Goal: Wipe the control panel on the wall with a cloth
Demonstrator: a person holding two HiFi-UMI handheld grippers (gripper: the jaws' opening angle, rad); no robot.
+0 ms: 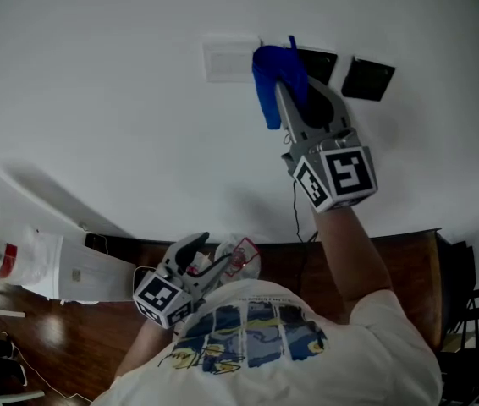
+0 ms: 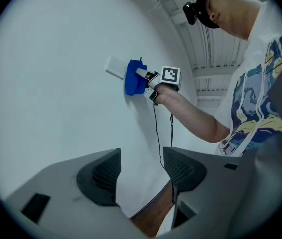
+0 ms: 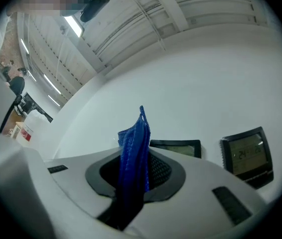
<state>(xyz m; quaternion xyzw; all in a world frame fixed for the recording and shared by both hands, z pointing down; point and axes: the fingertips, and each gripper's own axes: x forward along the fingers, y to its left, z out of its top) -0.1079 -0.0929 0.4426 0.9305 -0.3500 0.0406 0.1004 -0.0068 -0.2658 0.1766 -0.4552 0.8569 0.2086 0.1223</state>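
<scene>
High on the white wall sit a white panel and two black control panels, one partly hidden behind my right gripper, the other to its right. My right gripper is raised to the wall and shut on a blue cloth, which hangs against the wall between the white panel and the nearer black panel. In the right gripper view the cloth stands up between the jaws, in front of a black panel, with the display panel to its right. My left gripper is held low by the person's chest, open and empty.
A thin black cable hangs from the right gripper down the wall. Brown wooden floor runs below the wall. A white object with a red label lies at the left, and a dark chair stands at the right.
</scene>
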